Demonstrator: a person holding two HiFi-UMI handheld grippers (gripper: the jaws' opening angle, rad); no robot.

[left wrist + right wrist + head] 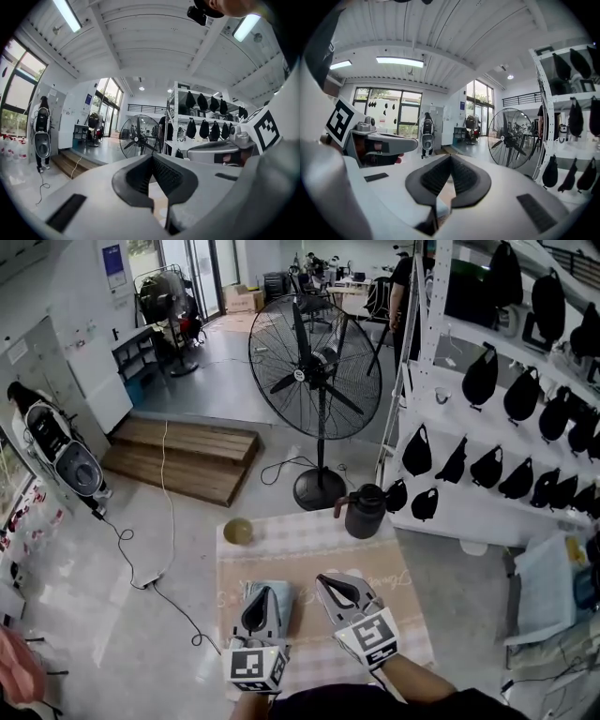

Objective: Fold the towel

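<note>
Right now the pale blue cloth towel (pixel 286 604) lies at the near left of the table, on the pink-and-white checked tablecloth (pixel 309 549), as a small patch with your left gripper partly in front of it.

Your left gripper (pixel 266 592) shows over the towel in the head view, its marker cube nearest you. In the left gripper view its dark ribbed pads (pixel 165 176) meet at the tips, and nothing is caught between them; only a sliver of tablecloth shows through the gap lower down. That view looks out across the room, not down at the cloth.

Your right gripper (pixel 328 585) sits just to the right of the left one, over bare tablecloth and clear of the towel. Its jaws are together too and carry nothing.

Farther out on the cloth, a small round olive-coloured object (pixel 238 532) sits at the far left corner. A dark jug with a brown handle (pixel 365 512) stands at the far right edge.

Beyond the table, a large black pedestal fan (pixel 315 371) stands on the grey floor. White shelving hung with black bags (pixel 487 465) runs along the right, and low wooden steps (pixel 183 457) lie to the far left.
</note>
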